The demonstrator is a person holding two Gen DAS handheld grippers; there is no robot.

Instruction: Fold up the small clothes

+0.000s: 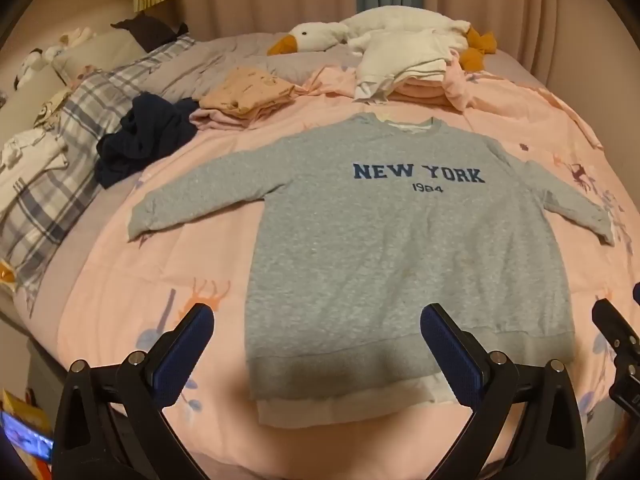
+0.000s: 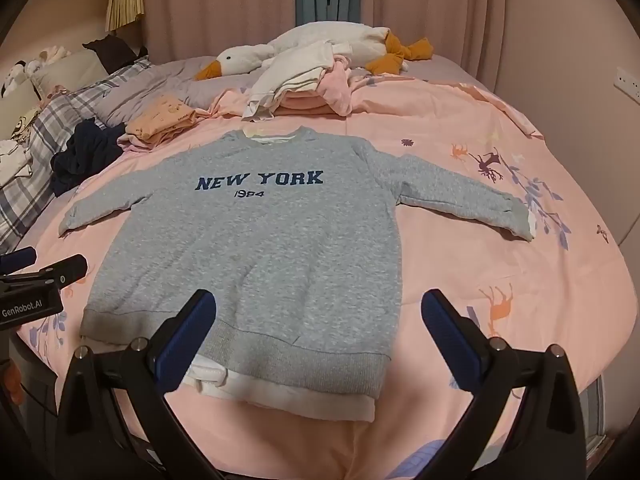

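Note:
A grey "NEW YORK 1984" sweatshirt (image 1: 360,248) lies flat and face up on the pink bedspread (image 1: 120,272), both sleeves spread out, a white hem showing below its bottom band. It also shows in the right wrist view (image 2: 260,248). My left gripper (image 1: 316,320) is open and empty, hovering over the sweatshirt's bottom left part. My right gripper (image 2: 320,308) is open and empty, over the bottom right part. The right gripper's body (image 1: 616,340) shows at the right edge of the left wrist view. The left gripper's body (image 2: 36,280) shows at the left edge of the right wrist view.
Behind the sweatshirt lie a pile of folded pink and peach clothes (image 1: 244,96), a white and pink pile (image 1: 404,68), a crumpled dark navy garment (image 1: 144,136) and a white goose plush (image 1: 380,28). Plaid bedding (image 1: 60,168) lies along the left. Curtains hang behind the bed.

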